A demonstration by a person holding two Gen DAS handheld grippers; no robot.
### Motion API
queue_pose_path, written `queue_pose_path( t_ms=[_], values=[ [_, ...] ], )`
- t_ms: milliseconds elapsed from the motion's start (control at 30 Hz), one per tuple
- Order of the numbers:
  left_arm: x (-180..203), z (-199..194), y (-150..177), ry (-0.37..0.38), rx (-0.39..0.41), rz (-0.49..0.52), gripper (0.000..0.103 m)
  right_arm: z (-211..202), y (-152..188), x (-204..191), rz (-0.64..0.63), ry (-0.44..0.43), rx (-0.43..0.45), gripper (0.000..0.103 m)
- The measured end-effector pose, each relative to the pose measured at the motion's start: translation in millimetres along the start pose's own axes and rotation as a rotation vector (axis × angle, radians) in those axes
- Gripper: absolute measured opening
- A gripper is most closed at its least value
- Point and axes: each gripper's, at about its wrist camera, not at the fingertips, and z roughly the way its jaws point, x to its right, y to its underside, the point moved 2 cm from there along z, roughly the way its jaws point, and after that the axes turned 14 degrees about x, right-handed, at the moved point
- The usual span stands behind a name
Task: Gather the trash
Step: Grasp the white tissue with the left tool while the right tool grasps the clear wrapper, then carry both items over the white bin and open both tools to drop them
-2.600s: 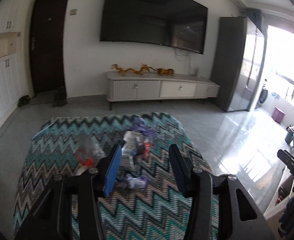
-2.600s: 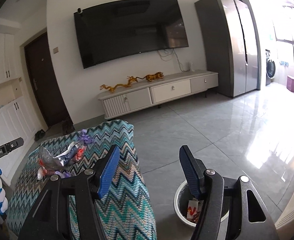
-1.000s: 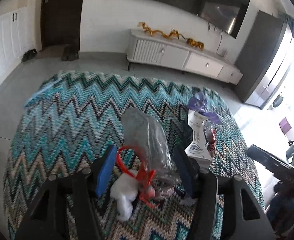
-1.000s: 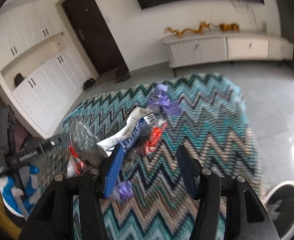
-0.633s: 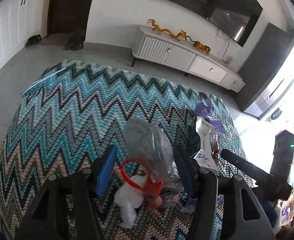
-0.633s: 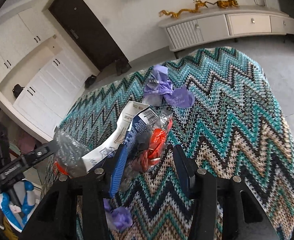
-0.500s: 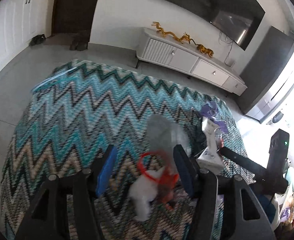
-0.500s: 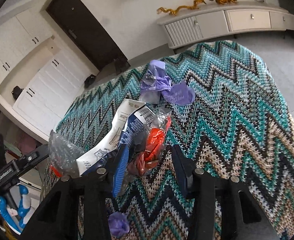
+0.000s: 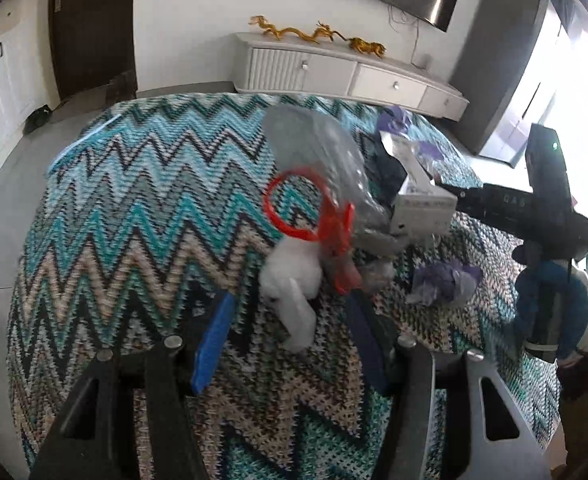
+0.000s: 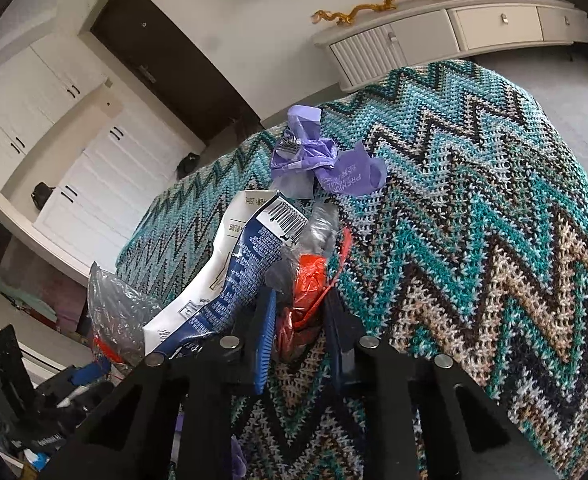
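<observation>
Trash lies on a zigzag-patterned cloth (image 9: 133,208). My left gripper (image 9: 289,320) is open, its fingers on either side of a white wad (image 9: 289,280) that lies under a clear bag with a red ring (image 9: 318,184). A small white carton (image 9: 422,200) and a purple scrap (image 9: 442,284) lie to its right. My right gripper (image 10: 300,320) is closed on a red and clear wrapper (image 10: 310,280), next to a blue and white carton (image 10: 249,256). Purple wrappers (image 10: 318,160) lie beyond it.
A white TV cabinet (image 9: 346,76) with gold dragon figures stands at the far wall. A dark door (image 10: 173,76) and white cupboards (image 10: 73,168) are to the left. The right gripper's body (image 9: 534,208) crosses the left wrist view at right.
My right gripper has closed around the red and clear wrapper. My left gripper has shifted left and drawn back, so the white wad and clear bag now sit further right and ahead of its fingers.
</observation>
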Motion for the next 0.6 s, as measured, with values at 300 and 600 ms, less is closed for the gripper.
queue_pose_path(
  t_ms=[300,600],
  values=[
    [-8.2,14.5,14.7,0.002,-0.039,-0.063,0.008,-50.8,5.2,13.0,0.027,-0.013,0.062,0.015],
    [-28.8,-52.6,17.2,-0.127,0.079,-0.107,0.007,-136.7,17.1,19.0,0.041,-0.002,0.171,0.01]
  ],
)
